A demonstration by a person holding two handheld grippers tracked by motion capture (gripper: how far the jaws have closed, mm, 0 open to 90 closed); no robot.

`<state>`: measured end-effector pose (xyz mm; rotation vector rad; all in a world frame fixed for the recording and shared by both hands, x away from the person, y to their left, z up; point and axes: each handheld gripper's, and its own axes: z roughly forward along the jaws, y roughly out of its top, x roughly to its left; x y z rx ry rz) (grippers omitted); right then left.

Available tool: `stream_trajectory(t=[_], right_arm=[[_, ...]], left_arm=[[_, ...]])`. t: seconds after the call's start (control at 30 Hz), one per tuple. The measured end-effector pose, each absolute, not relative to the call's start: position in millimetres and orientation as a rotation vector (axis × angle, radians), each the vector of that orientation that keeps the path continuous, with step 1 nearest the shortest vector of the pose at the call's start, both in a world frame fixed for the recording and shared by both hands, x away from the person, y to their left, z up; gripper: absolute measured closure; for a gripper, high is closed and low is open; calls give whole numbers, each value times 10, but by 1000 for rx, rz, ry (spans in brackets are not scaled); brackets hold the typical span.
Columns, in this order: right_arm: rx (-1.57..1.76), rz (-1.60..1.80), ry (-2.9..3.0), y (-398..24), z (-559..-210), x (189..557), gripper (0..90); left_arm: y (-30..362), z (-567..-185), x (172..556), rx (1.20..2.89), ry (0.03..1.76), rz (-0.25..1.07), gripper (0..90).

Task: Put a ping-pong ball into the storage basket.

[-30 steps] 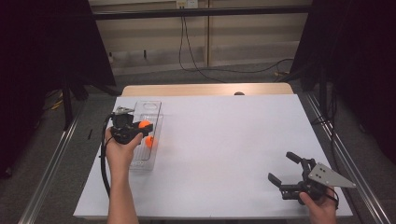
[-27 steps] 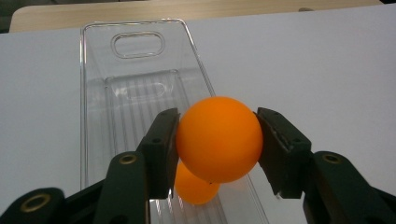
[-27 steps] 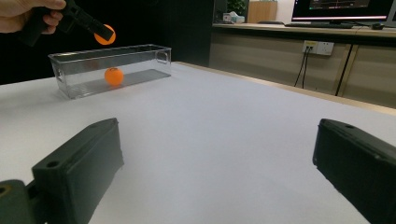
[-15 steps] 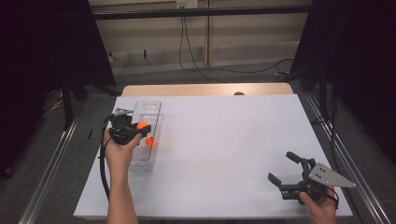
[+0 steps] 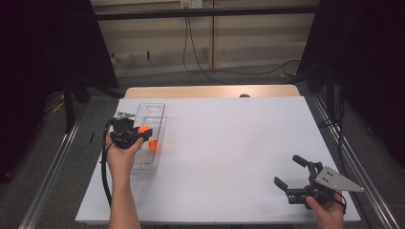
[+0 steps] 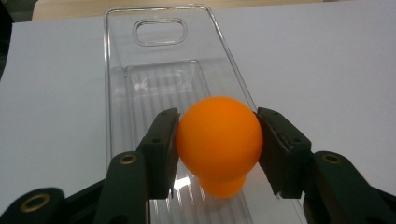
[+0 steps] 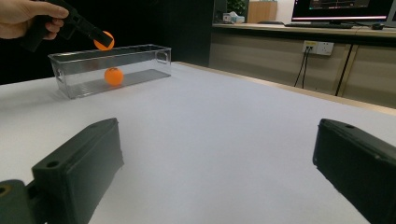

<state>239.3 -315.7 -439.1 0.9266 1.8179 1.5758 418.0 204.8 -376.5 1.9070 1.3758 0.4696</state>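
A clear plastic bin (image 5: 143,164) stands at the left of the white table (image 5: 229,143). My left gripper (image 5: 142,131) hovers over the bin, shut on an orange ball (image 6: 218,140), which also shows in the high view (image 5: 143,129) and the right gripper view (image 7: 103,41). A second orange ball (image 5: 153,144) lies on the bin floor, partly hidden under the held one (image 6: 223,186), and sits inside the bin (image 7: 74,77) in the right gripper view (image 7: 113,76). My right gripper (image 5: 290,173) rests low at the table's front right, open, nothing between its jaws (image 7: 212,172).
The table's far edge shows a wooden strip (image 5: 210,91). Cables (image 5: 200,67) run along the floor behind. A metal rail (image 5: 52,176) flanks the table on the left, another (image 5: 356,162) on the right. A desk with a monitor (image 7: 345,9) stands beyond.
My left gripper with the ball has shifted very slightly over the bin. The right gripper has stayed put.
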Motion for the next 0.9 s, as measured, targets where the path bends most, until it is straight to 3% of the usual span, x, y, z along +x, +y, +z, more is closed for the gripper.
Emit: stream_trajectory(t=[0.9], right_arm=[[927,1576,1817,-3157,-4390,2394,9]], left_arm=[[2072,-3893,4208,1928,1407,470,509]])
